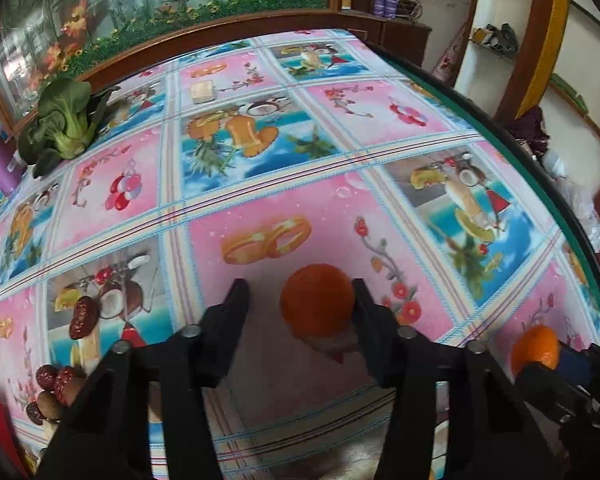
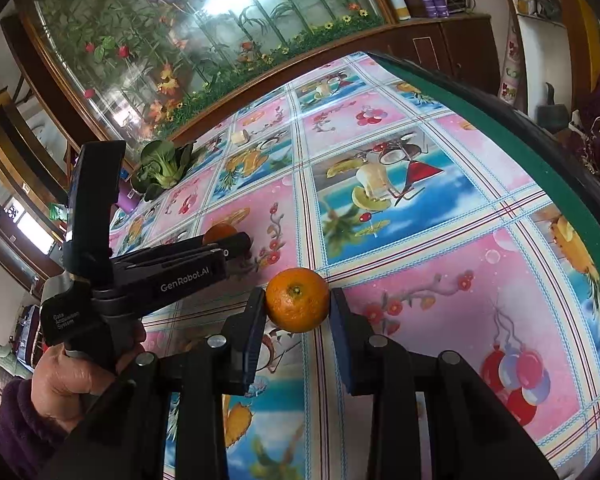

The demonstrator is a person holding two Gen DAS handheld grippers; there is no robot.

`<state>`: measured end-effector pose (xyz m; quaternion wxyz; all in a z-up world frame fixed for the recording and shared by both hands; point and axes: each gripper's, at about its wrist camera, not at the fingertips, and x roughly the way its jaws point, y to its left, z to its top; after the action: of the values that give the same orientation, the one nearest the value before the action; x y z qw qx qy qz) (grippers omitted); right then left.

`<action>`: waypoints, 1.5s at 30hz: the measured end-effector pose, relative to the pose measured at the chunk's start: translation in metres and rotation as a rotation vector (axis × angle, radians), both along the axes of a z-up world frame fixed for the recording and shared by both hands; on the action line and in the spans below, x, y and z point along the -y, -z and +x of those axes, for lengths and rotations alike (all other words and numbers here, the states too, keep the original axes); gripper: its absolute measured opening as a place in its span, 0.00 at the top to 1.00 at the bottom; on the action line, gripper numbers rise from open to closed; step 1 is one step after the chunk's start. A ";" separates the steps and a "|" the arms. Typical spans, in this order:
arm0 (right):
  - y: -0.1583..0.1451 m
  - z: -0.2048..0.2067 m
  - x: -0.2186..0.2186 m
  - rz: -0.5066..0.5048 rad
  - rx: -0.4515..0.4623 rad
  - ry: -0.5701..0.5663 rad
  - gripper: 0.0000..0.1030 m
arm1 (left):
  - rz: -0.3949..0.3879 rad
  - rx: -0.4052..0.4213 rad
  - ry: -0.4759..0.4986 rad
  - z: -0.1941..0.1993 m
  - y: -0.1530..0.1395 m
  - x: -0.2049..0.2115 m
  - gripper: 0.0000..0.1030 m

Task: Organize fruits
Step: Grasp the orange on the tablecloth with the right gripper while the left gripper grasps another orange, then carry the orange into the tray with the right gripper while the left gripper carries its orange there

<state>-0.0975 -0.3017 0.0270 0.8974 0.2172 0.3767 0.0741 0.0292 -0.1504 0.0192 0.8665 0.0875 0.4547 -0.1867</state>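
Across the bench (image 1: 260, 184), a printed cloth covers the top, with a bok choy (image 1: 66, 120) at the far left edge and dates (image 1: 82, 318) partly cut off behind the left tongs (image 1: 300, 300). Those tongs stand wide, an orange (image 1: 318, 306) touching only the right finger, its underside hidden. Right tongs (image 2: 298, 304) pinch a second orange (image 2: 298, 300) just above the cloth.

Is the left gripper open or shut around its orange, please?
Open: the left gripper has a clear gap beside the orange, which touches only one finger.
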 end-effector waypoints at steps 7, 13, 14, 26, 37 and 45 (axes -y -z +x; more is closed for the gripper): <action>-0.009 -0.007 -0.012 -0.066 0.045 -0.001 0.69 | -0.042 0.019 -0.032 -0.014 -0.011 -0.013 0.66; -0.023 -0.015 -0.047 -0.109 0.081 -0.058 0.70 | -0.054 0.140 -0.128 -0.052 -0.046 -0.056 0.66; -0.026 -0.016 -0.055 -0.113 0.089 -0.072 0.70 | -0.055 0.153 -0.143 -0.057 -0.050 -0.064 0.66; -0.050 -0.033 -0.189 -0.147 0.150 -0.327 0.70 | 0.022 0.289 -0.448 -0.148 -0.081 -0.197 0.66; -0.047 -0.053 -0.308 -0.167 0.178 -0.542 0.70 | 0.085 0.303 -0.690 -0.202 -0.070 -0.294 0.66; -0.038 -0.056 -0.352 -0.184 0.170 -0.612 0.70 | 0.102 0.272 -0.774 -0.218 -0.053 -0.331 0.66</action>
<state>-0.1538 0.0507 0.0653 0.8776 0.0048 0.3536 0.3238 -0.1892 0.1809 0.0720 0.9195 -0.0231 0.3440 0.1889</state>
